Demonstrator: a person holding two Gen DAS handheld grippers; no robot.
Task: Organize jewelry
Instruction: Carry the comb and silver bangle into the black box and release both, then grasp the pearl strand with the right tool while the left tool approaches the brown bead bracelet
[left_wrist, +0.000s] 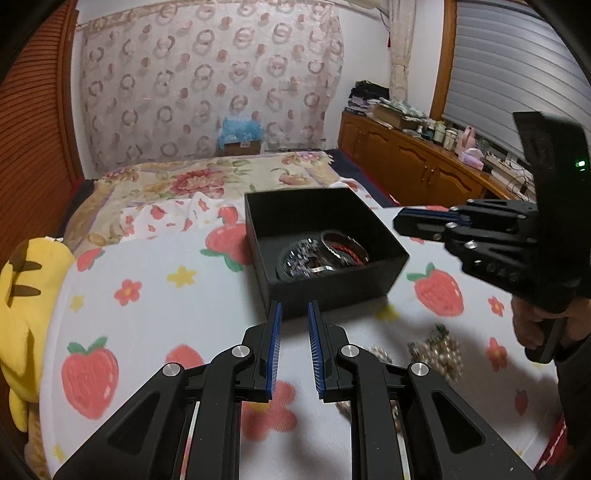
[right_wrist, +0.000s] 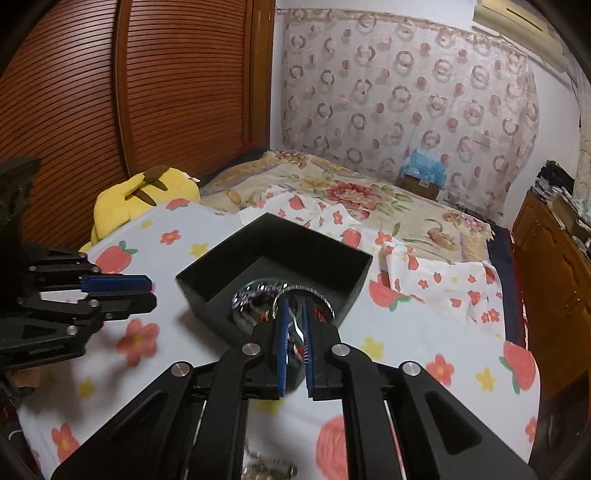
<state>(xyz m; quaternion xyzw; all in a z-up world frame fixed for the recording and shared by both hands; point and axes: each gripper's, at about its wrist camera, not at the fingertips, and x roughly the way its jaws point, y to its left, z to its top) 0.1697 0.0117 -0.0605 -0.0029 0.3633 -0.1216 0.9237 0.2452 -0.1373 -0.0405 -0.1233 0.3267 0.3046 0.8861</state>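
One black open-topped box (left_wrist: 325, 258) stands on the bed; it is the only box of its kind. Inside it lie at least two bangles (left_wrist: 345, 247) and one dark beaded piece (left_wrist: 299, 260); the heap overlaps too much for a firmer count. Outside the box, one loose cluster of pearl-like beaded jewelry (left_wrist: 439, 350) lies on the strawberry-print sheet (left_wrist: 166, 314), its separate pieces too blurred to number. One yellow plush toy (left_wrist: 22, 295) sits at the bed's edge. Two tools are in view: the left tool (left_wrist: 294, 314) and the right tool (right_wrist: 295, 306). One small cardboard box (left_wrist: 242, 147) rests by the curtain.
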